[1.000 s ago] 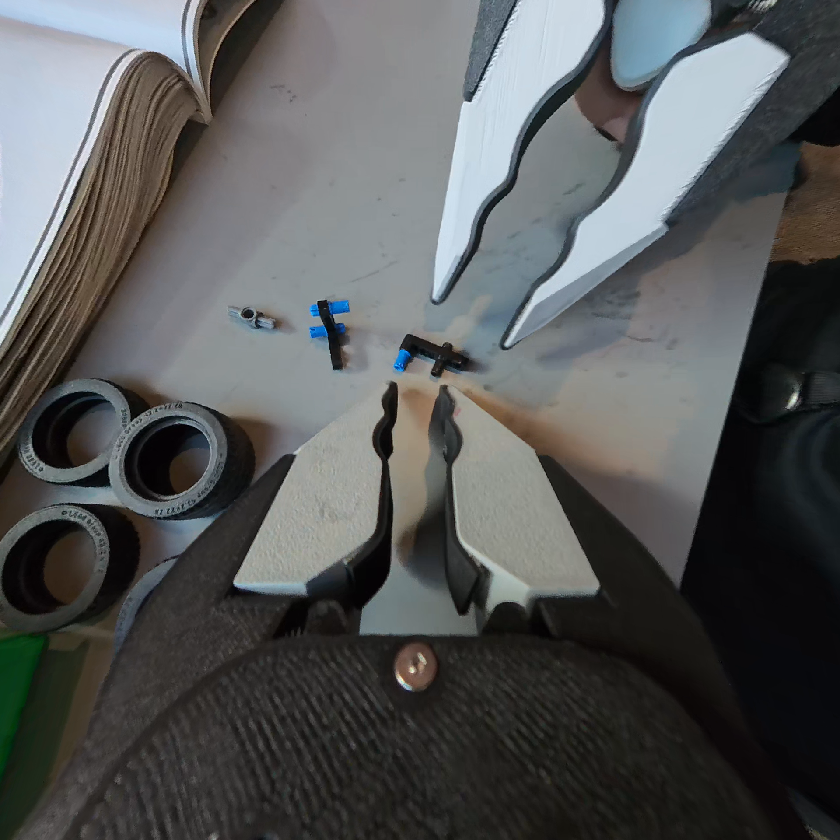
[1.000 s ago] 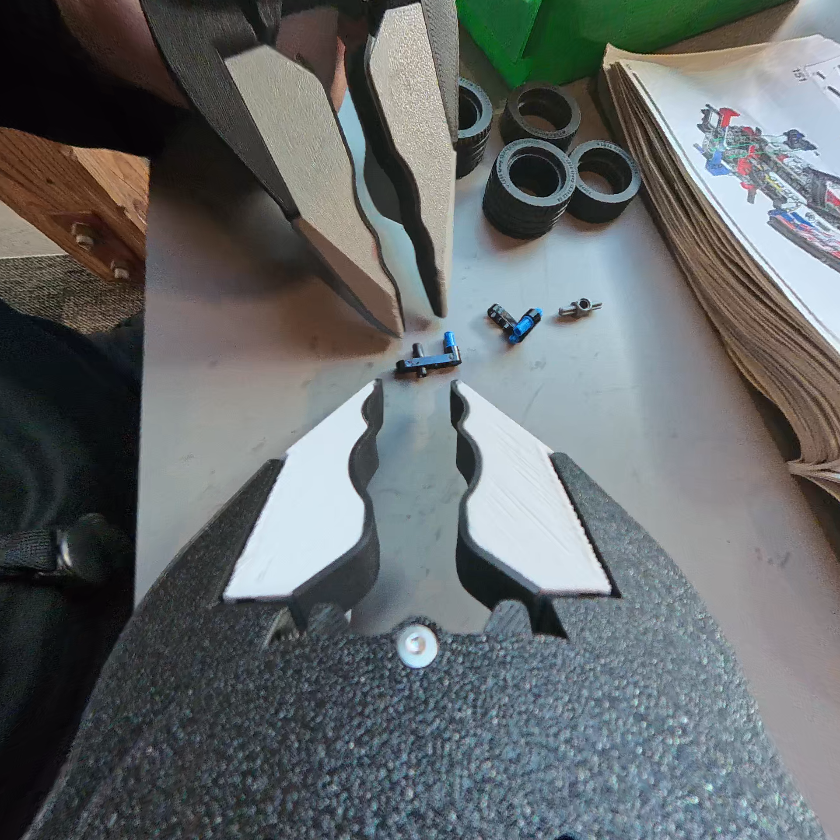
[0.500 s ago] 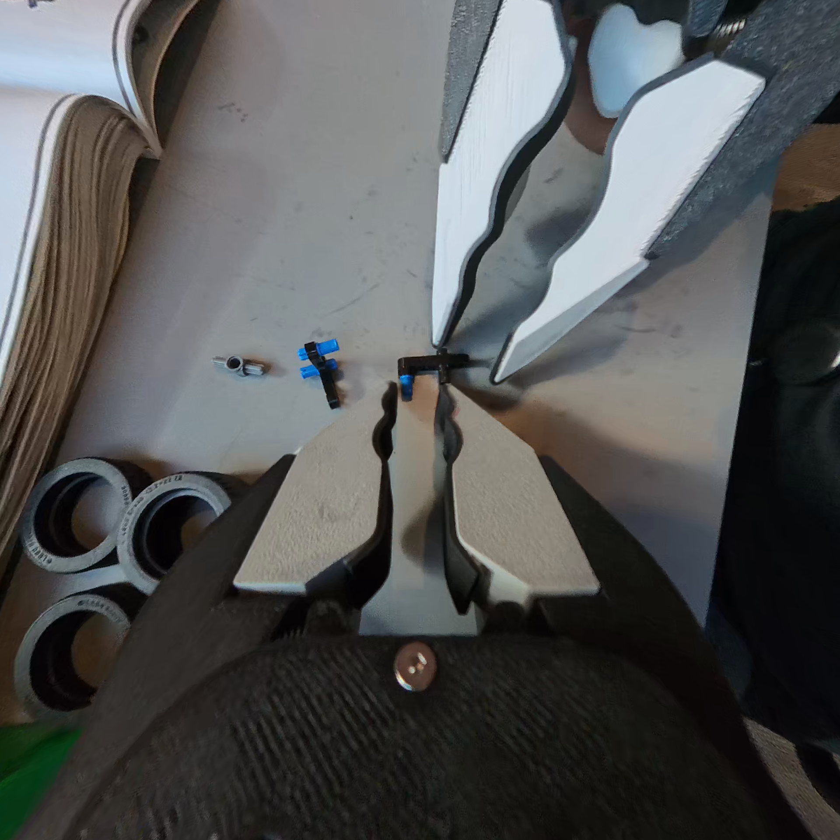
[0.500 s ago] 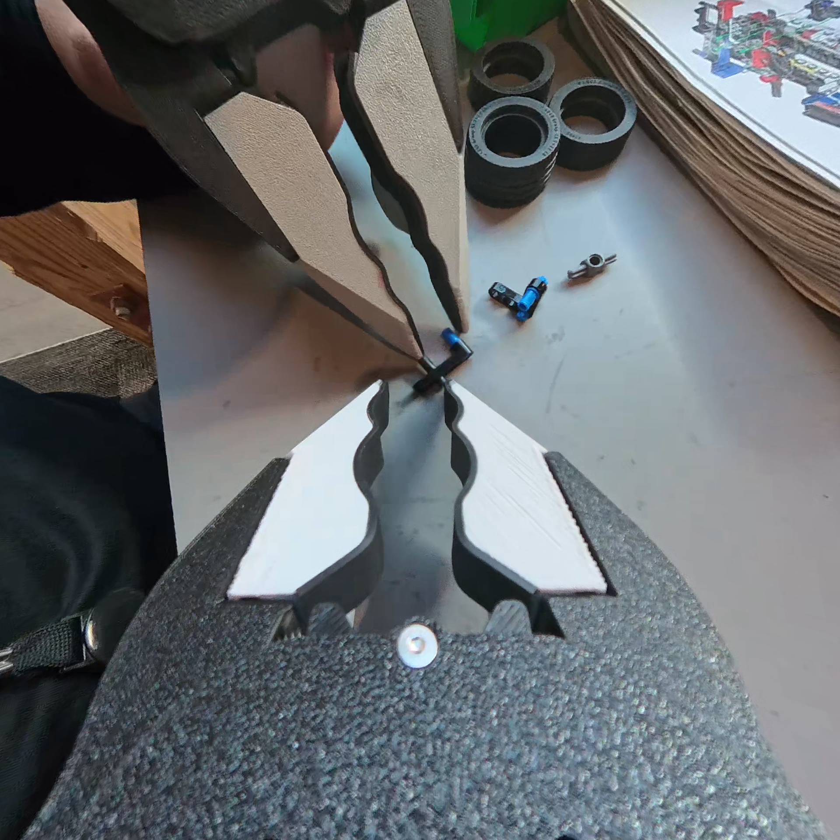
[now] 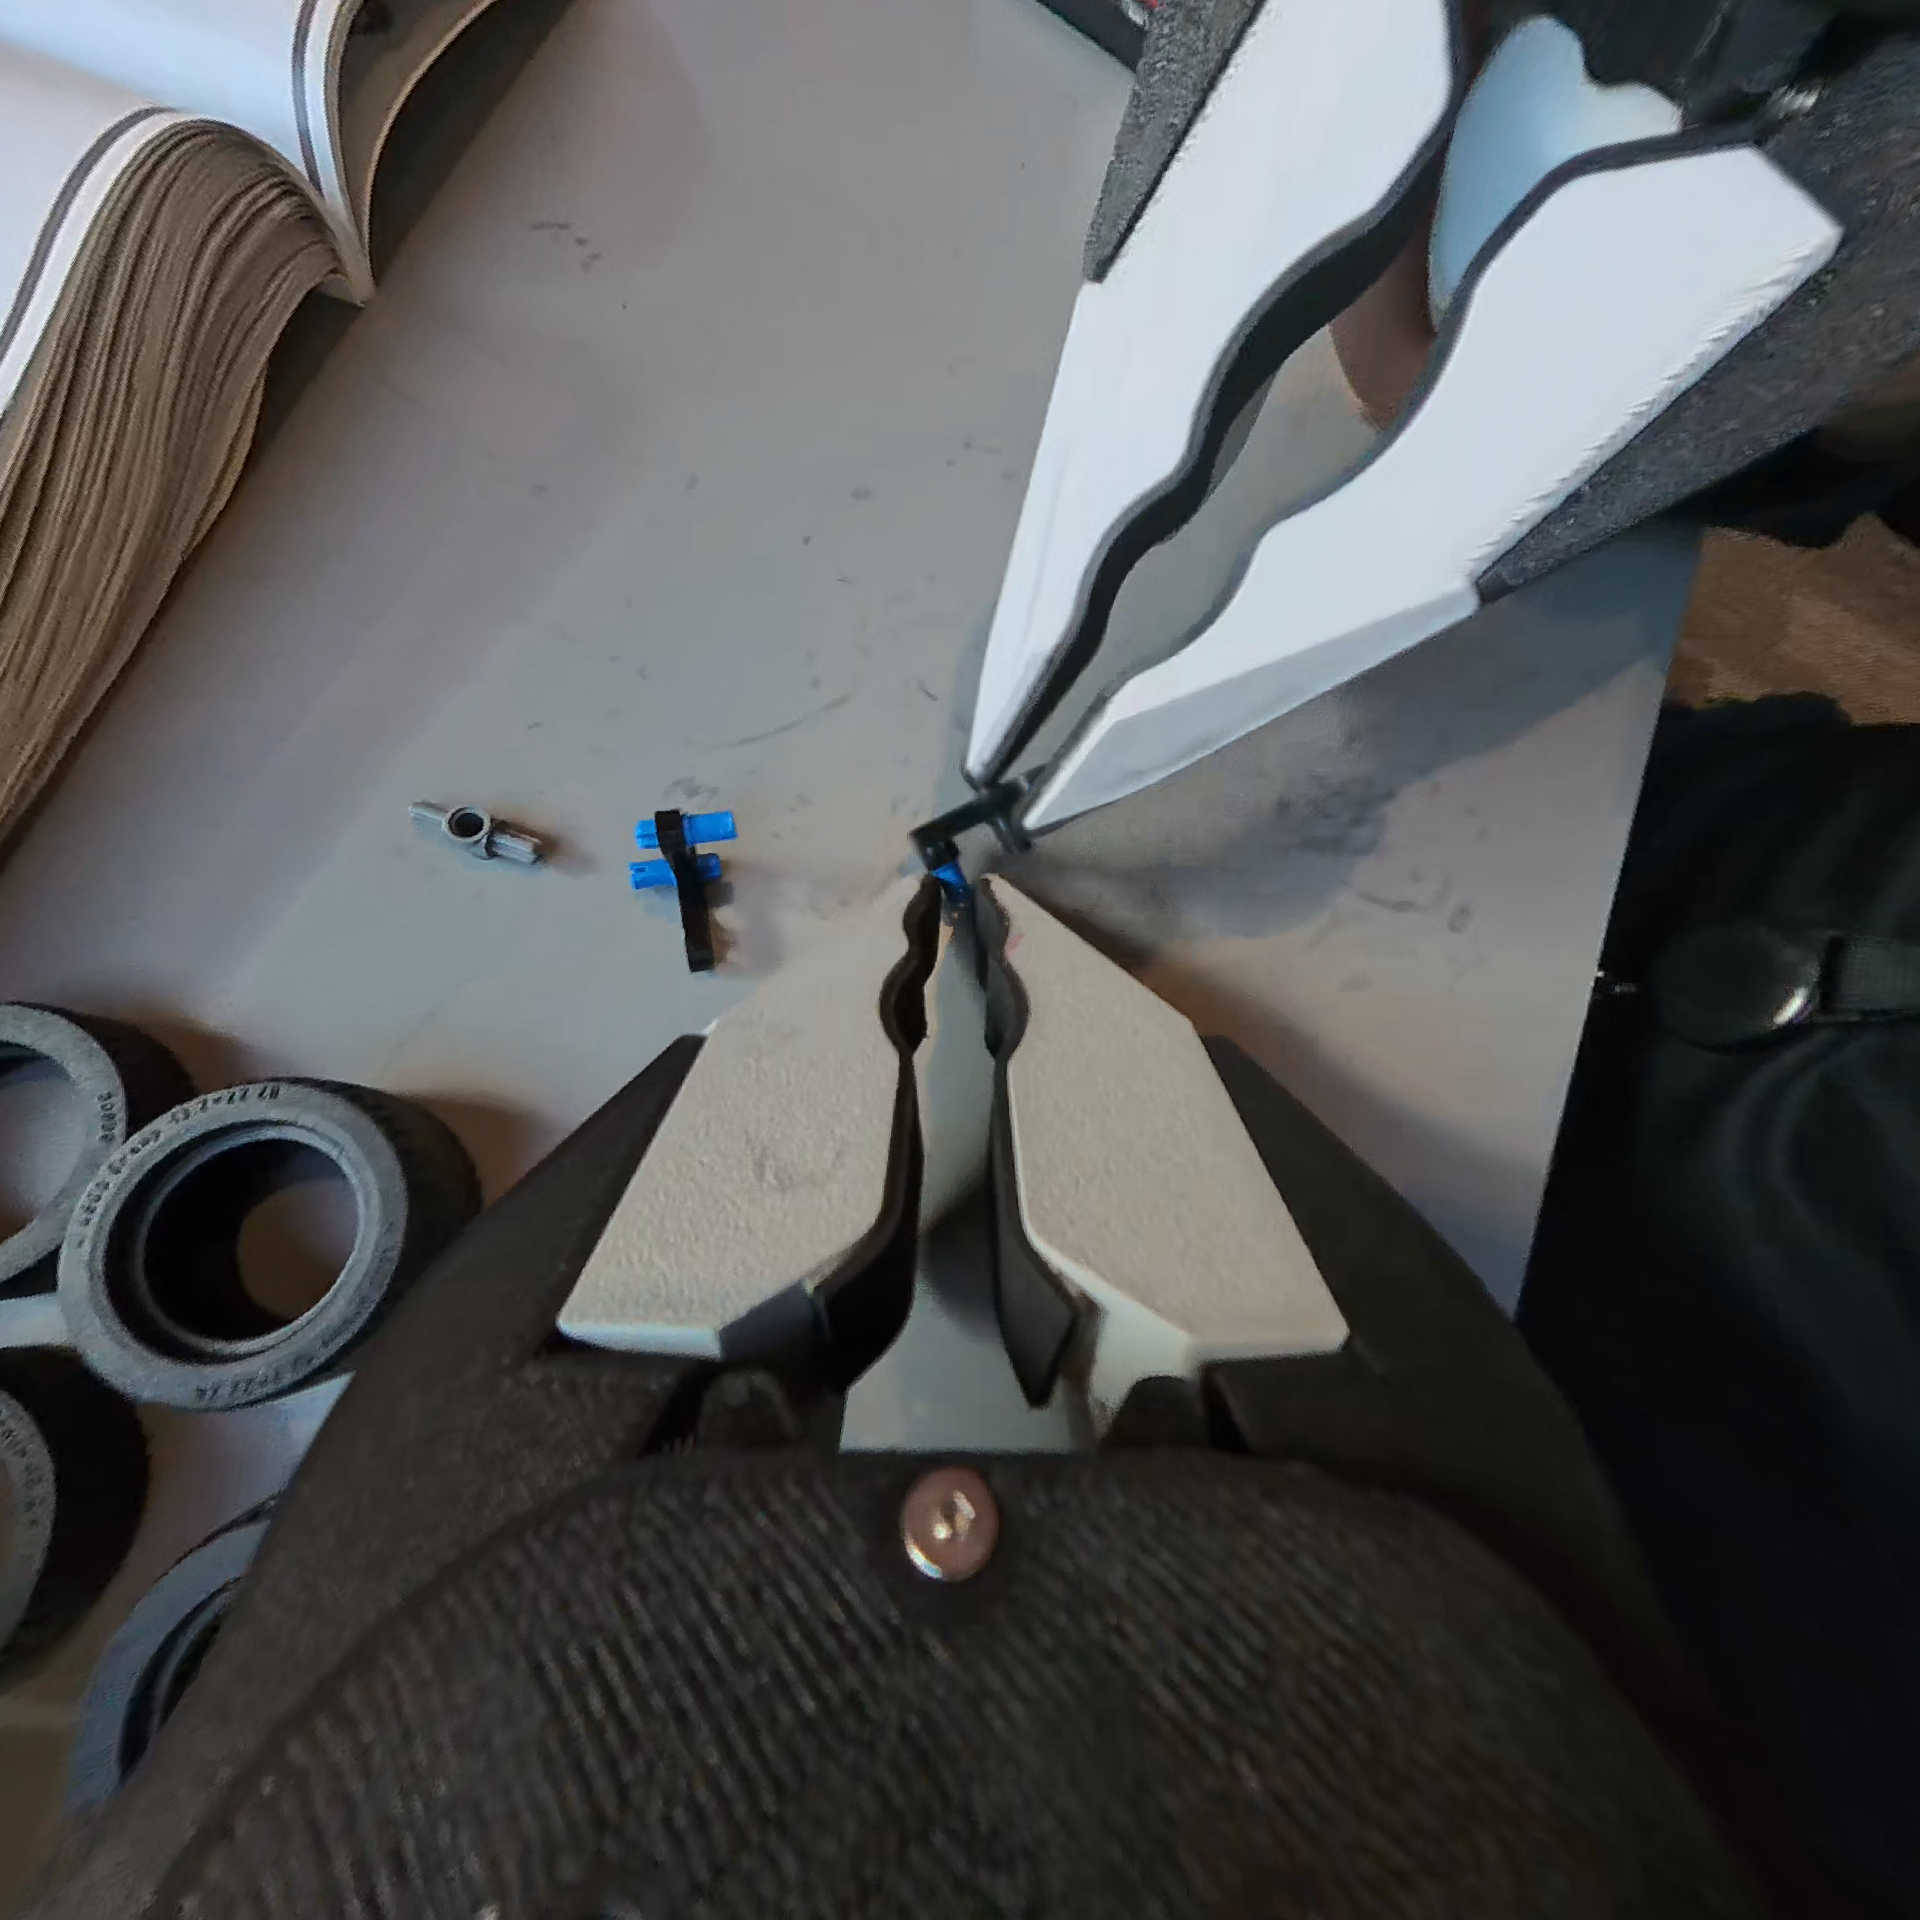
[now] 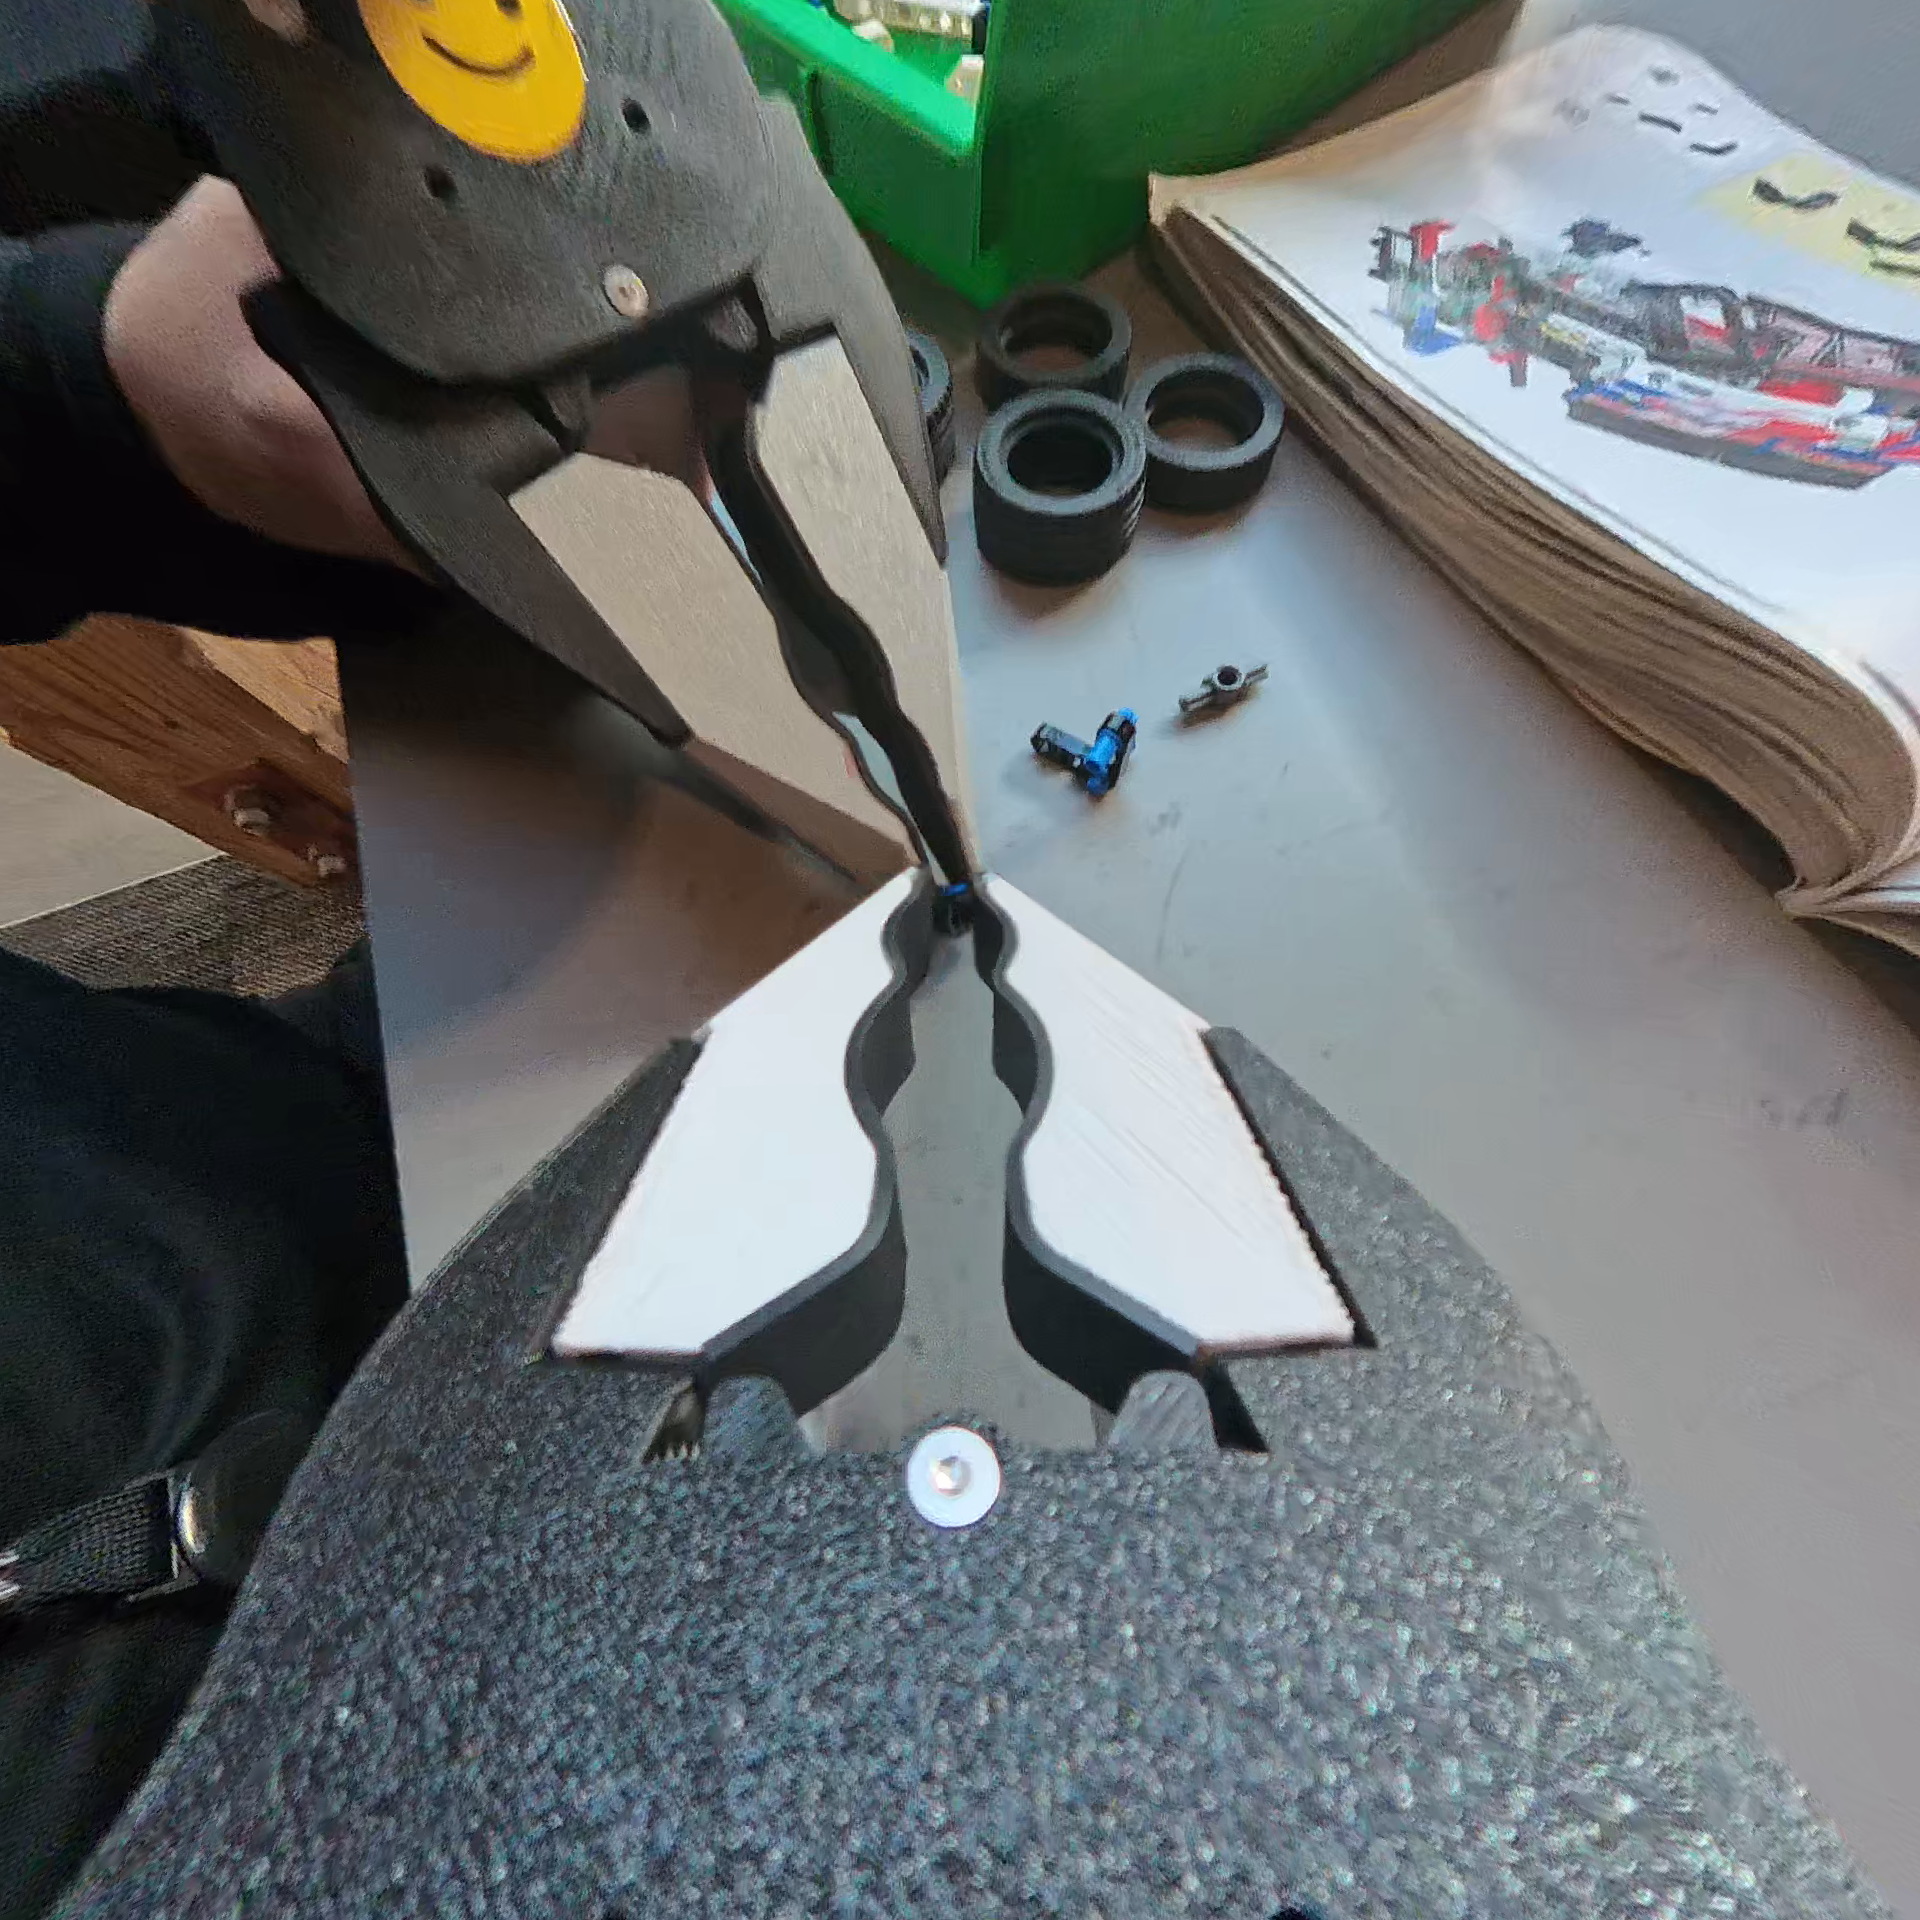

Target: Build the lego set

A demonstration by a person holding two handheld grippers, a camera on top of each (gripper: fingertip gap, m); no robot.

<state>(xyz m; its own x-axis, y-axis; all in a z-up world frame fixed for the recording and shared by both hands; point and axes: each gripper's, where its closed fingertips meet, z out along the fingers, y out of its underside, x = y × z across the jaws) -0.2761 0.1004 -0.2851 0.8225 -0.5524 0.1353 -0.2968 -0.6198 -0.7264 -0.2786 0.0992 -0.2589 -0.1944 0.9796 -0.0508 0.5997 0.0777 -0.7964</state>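
Left wrist view: left gripper (image 5: 956,899) tips nearly together, pinching the blue pin end of the black beam (image 5: 961,826), low over the grey table (image 5: 623,468). Right gripper (image 5: 1023,795) straight ahead, coming in from the upper right, white fingers (image 5: 1132,416) closed to a point on the beam's far end. Second black beam with two blue pins (image 5: 681,878) lying flat to the left of the tips, well apart from them; grey connector (image 5: 473,829) further left. Tyres (image 5: 239,1236) at lower left, open manual (image 5: 135,343) at upper left. Right wrist view: right gripper (image 6: 951,904) tips clamped on the black beam (image 6: 951,914), only a dark bit with blue showing between them. Left gripper (image 6: 940,847) opposite, tips meeting the same piece, held by a hand (image 6: 208,405); yellow smiley disc (image 6: 473,68) on its body. Pinned beam (image 6: 1086,743) and connector (image 6: 1224,686) ahead and to the right on the table (image 6: 1455,1091). Tyres (image 6: 1060,488) further ahead, green bin (image 6: 1039,114) behind them, manual (image 6: 1579,395) at far right. Wooden frame (image 6: 187,748) at left under the table edge.
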